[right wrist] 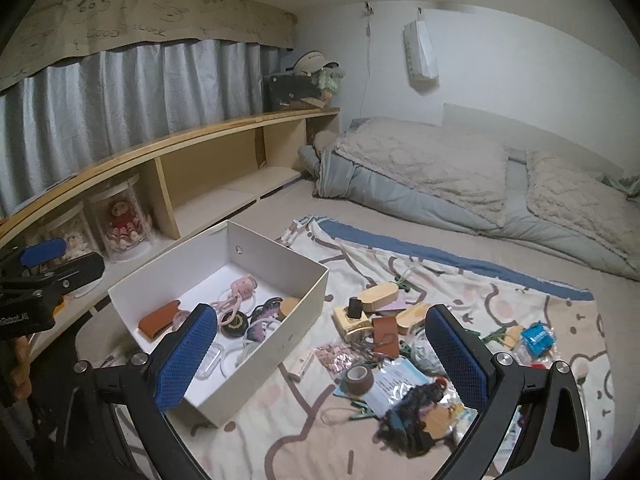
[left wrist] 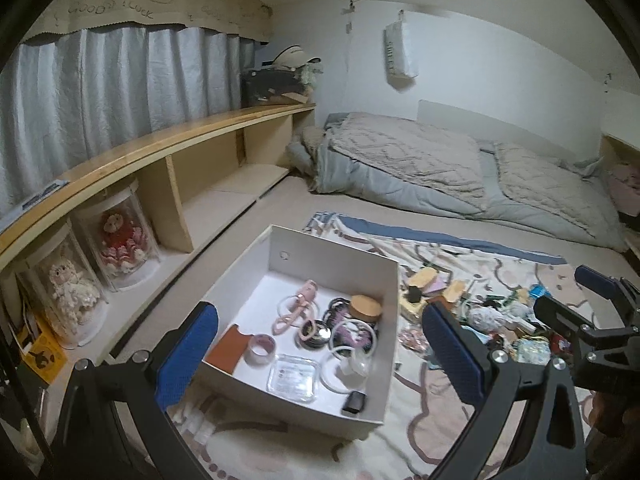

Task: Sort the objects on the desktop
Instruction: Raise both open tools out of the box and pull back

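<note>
A patterned blanket (right wrist: 500, 300) covers the bed, with a white box (right wrist: 296, 320) on its left part and a loose pile of small things (right wrist: 384, 332) just to the right of the box. The box already holds a brown pouch (right wrist: 160, 320), hair rings and a round tin; a roll of tape (right wrist: 359, 378), a brown leather case (right wrist: 385, 334) and wooden pieces still lie outside it. The right hand-held gripper (right wrist: 324, 364) hangs above the pile, spread wide and empty; the left hand-held gripper (left wrist: 320, 356) hangs over the box, equally wide and empty. Best to single out one item at the pile's edge, such as the tape, come straight down, and close on it alone without dragging neighbours.
</note>
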Motion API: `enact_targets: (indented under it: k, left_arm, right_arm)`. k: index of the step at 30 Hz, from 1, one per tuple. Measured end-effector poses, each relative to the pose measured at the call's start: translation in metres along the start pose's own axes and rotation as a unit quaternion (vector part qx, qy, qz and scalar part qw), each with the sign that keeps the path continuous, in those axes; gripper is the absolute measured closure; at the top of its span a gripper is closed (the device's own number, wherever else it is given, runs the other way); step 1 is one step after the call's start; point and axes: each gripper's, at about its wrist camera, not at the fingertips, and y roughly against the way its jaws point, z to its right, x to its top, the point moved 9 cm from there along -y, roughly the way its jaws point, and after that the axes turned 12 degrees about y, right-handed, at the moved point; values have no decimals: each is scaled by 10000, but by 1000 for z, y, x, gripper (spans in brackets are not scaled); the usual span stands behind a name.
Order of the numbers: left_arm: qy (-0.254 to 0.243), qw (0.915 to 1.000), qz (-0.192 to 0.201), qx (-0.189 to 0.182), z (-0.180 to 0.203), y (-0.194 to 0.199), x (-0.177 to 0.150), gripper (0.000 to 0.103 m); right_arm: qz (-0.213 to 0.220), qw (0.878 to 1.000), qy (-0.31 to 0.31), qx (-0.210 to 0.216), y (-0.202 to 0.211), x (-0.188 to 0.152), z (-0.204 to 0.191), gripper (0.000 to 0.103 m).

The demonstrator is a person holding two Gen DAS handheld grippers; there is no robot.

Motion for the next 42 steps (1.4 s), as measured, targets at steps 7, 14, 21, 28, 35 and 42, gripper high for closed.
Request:
enact_targets:
  k: [7,14,21,28,35,42]
  left_arm:
    - [-197,9994,280,-24,6,16,-15,0]
    - [-279,9988,404,-37,7,23,-33,0]
    - [-327,9990,270,-160,9,18,-57,0]
    - [-328,9993,-17,-149,3,3,-87,0]
    - [-408,9987,-268,-125,-2,-11,-105,0]
    - [-415,9985,-334,-149,-6,-16,-108,0]
  right_arm:
    - [168,9996,156,-162,31,-14,3,0]
    - [192,9997,129,-88,38,-37,-4,0]
    - [85,9999,133,-62,30,-58,-10,0]
    - [-26,9999,103,-51,22,-77,-12,0]
    - [-140,9999,82,-51,11,-89,-15,0]
    - [-226,9997,106,-60,4,-97,-20,0]
